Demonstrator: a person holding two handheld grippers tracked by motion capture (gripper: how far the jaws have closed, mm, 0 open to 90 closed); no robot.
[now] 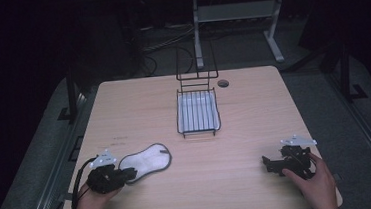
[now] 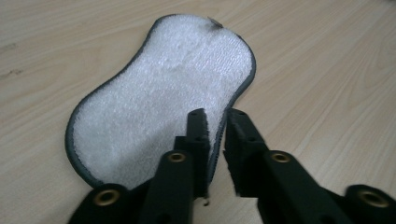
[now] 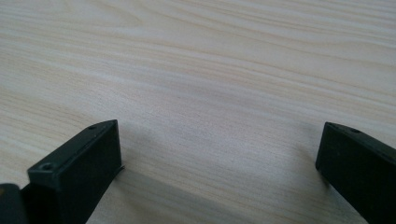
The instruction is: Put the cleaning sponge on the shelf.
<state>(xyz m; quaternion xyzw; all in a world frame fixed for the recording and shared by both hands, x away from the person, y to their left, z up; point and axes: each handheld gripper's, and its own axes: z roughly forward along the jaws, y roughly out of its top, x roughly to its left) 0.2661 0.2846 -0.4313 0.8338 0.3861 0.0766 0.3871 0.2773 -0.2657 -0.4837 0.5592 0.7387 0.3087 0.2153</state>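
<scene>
A white peanut-shaped cloth pad (image 1: 145,160) with a dark grey rim lies flat on the wooden table at the front left. My left gripper (image 1: 131,175) is at its near end. In the left gripper view, the jaws of the left gripper (image 2: 217,119) stand a narrow gap apart. The rim of the pad (image 2: 163,93) runs between them and the pads do not press on it. At the front right, my right gripper (image 1: 267,164) rests low over bare wood. The right gripper view shows it (image 3: 219,135) wide open with nothing between its fingers.
A black wire rack (image 1: 197,112) with a white liner stands at the middle back of the table (image 1: 255,129), an upright wire frame behind it. A round cable hole (image 1: 223,83) sits beside it. Table legs and cables show on the dark floor beyond.
</scene>
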